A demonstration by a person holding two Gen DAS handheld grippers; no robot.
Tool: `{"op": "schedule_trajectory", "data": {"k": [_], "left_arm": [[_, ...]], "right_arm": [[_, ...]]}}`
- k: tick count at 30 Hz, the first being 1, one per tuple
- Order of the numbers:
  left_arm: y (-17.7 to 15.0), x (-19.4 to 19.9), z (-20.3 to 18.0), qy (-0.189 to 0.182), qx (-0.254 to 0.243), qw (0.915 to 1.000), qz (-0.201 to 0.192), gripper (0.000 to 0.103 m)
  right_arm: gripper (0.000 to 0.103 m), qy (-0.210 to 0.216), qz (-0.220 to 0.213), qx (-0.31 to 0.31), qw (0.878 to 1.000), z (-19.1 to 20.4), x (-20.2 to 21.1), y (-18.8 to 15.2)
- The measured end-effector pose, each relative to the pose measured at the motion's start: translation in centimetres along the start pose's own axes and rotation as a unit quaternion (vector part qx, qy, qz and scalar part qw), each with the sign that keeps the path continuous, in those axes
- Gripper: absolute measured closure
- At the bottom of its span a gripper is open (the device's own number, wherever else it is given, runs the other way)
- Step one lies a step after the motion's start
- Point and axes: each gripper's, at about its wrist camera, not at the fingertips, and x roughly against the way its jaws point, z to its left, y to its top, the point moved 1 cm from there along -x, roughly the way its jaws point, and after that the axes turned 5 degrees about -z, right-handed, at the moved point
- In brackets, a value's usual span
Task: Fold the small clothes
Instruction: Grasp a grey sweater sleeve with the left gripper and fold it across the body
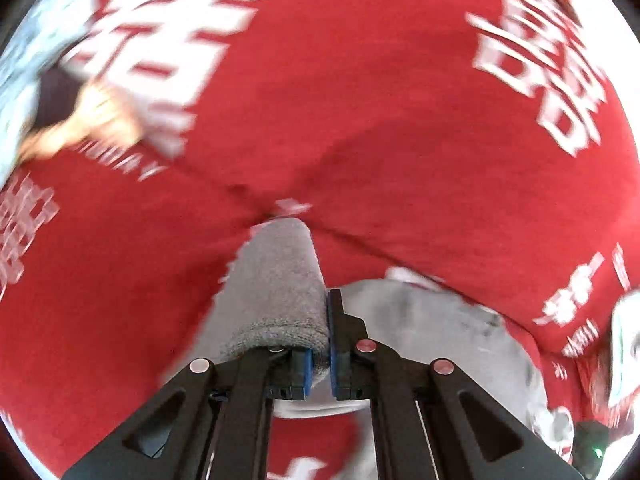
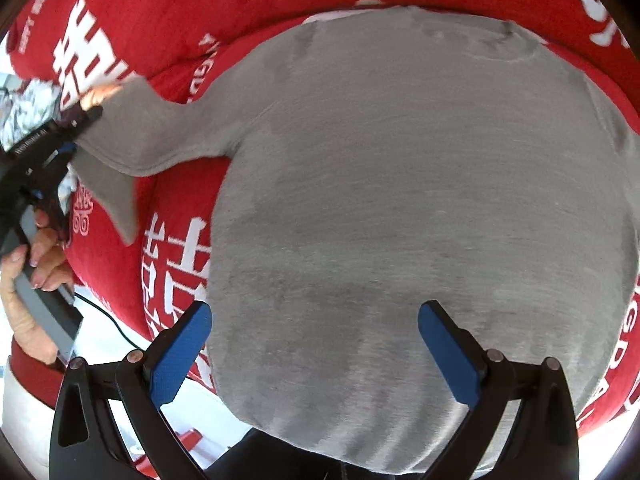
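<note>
Left wrist: you look steeply down along the left gripper (image 1: 320, 344), close over the red cloth (image 1: 360, 120).
Right wrist: you look almost straight down, close over the grey top (image 2: 400, 200).
Shared: cloth, sleeve (image 2: 132, 136), and the left gripper (image 2: 86, 114).

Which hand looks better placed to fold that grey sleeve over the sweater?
Probably the left. Its tool is already shut on the sleeve, while the right tool hangs open over the sweater, gripping nothing.
</note>
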Motion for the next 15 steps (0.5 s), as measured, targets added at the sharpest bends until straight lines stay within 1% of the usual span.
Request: {"op": "schedule_trajectory", "data": {"k": [1,2,5,6,7,8,9,10,11,13,15], "left_arm": [[-0.1,0.3,-1.3,-0.009,-0.012,0.9999,0.000,0.096],[-0.1,0.0,-3.5,-0.024,-0.031,0.9992,0.002,0.096],[-1.1,-1.2,-9.3,-0.054,-0.086,0.9947,0.013,0.096],[-1.9,-2.1,-12.1,-0.068,-0.112,0.9910,0.024,0.096],[-2.4,-2.7,-13.8,-0.074,-0.125,0.9889,0.031,0.096],[-3.7,-3.8,-16.5,-0.085,-0.149,0.9842,0.045,0.096],[-4.7,-4.7,-18.3,-0.092,-0.167,0.9801,0.057,0.096],[-5.6,-5.4,-19.5,-0.094,-0.180,0.9770,0.065,0.096],[-7.3,-6.6,-21.7,-0.092,-0.209,0.9702,0.081,0.096],[-9.5,-8.1,-23.3,-0.085,-0.239,0.9619,0.101,0.096],[-12.2,-9.6,-24.8,-0.067,-0.268,0.9528,0.126,0.096]], "right_arm": [[0.000,0.000,-0.004,-0.006,1.000,-0.6,0.3,0.0],[0.000,0.000,-0.009,-0.015,1.000,-1.5,0.7,0.0],[0.000,-0.002,-0.023,-0.046,0.999,-4.2,1.8,-0.1],[0.000,-0.003,-0.027,-0.056,0.998,-5.0,2.1,-0.1],[0.000,-0.004,-0.032,-0.069,0.997,-6.2,2.5,-0.2],[0.000,-0.007,-0.036,-0.083,0.996,-7.4,2.9,-0.4],[0.000,-0.009,-0.040,-0.096,0.995,-8.7,3.3,-0.5],[0.000,-0.011,-0.043,-0.106,0.993,-9.6,3.6,-0.7],[0.000,-0.013,-0.046,-0.118,0.992,-10.6,3.9,-0.8],[0.000,-0.017,-0.051,-0.141,0.989,-12.9,4.4,-1.4],[0.000,-0.020,-0.054,-0.160,0.985,-14.8,4.7,-1.9]]}}
